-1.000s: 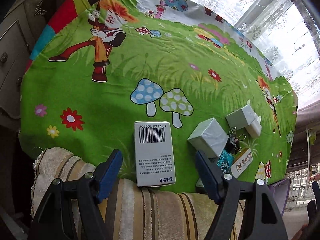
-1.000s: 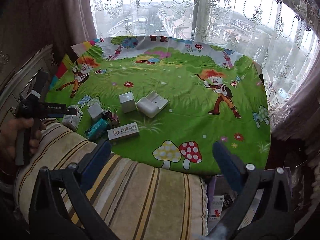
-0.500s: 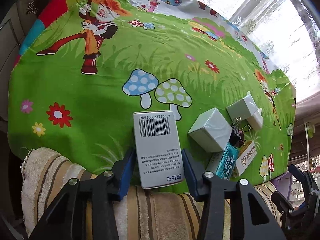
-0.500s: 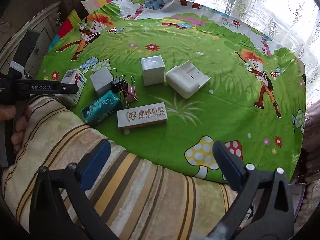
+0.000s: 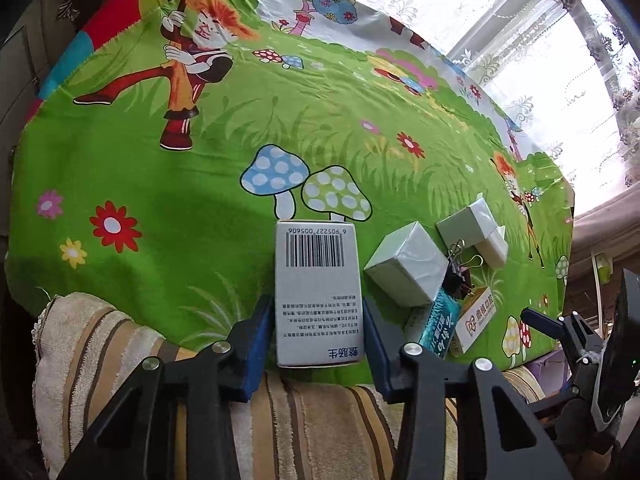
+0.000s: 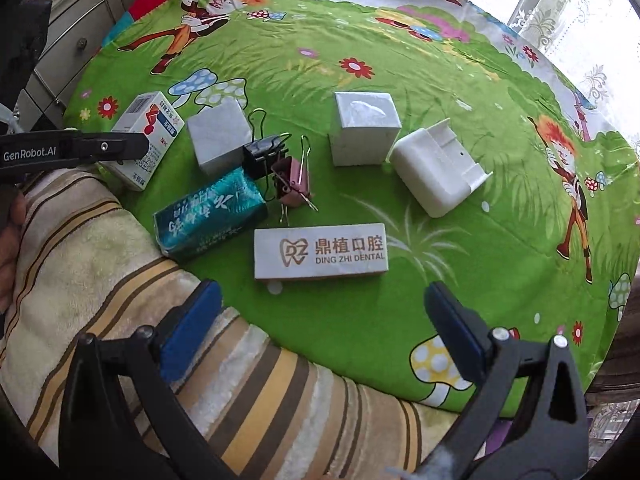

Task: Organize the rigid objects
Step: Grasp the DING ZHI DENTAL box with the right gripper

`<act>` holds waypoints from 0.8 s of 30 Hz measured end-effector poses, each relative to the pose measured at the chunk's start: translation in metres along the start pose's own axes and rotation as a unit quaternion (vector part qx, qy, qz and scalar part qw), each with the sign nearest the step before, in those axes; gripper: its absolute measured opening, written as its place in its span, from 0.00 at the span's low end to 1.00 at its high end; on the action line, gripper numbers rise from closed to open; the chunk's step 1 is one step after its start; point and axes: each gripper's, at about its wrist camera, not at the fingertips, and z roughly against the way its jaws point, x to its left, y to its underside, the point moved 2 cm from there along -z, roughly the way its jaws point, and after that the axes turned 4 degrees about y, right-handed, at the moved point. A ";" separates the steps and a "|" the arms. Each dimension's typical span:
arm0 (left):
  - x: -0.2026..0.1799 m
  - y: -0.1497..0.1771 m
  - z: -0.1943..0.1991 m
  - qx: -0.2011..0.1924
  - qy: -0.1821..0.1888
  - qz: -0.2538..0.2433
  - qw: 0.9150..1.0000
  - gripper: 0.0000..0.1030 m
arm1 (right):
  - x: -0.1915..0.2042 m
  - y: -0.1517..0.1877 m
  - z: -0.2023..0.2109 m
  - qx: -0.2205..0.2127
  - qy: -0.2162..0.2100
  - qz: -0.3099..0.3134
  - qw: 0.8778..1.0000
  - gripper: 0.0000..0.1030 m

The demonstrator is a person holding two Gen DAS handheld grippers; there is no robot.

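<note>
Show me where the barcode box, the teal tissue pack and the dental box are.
barcode box (image 5: 316, 280): left wrist view, middle of its top face.
teal tissue pack (image 6: 210, 216): right wrist view, printed top face.
dental box (image 6: 320, 251): right wrist view, centre of its label.

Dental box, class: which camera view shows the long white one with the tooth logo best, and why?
The right wrist view: the dental box lies whole and unobstructed, its logo and "DING ZHI DENTAL" readable, ahead of the open right gripper. In the left wrist view only one end of it shows, far right, partly behind the teal pack.
</note>
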 end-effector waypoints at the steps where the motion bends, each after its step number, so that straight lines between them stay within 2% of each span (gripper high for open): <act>1: 0.000 0.000 0.000 0.000 0.001 0.000 1.000 0.42 | 0.001 -0.002 -0.003 0.003 -0.003 0.002 1.000 0.99; 16: 0.001 0.001 0.001 -0.002 0.003 0.000 1.000 0.42 | 0.003 -0.015 -0.036 0.040 -0.002 0.004 0.999 0.99; 18: 0.001 0.001 0.002 -0.003 0.003 0.000 1.000 0.41 | 0.002 -0.014 -0.038 0.041 -0.020 0.000 0.999 0.88; 20: 0.000 0.001 0.002 -0.004 0.004 0.000 1.000 0.41 | -0.001 -0.013 -0.036 0.037 -0.030 -0.008 0.999 0.82; 24: 0.000 0.001 0.004 -0.008 0.006 0.001 1.000 0.41 | -0.004 -0.011 -0.035 0.035 -0.023 -0.009 0.999 0.81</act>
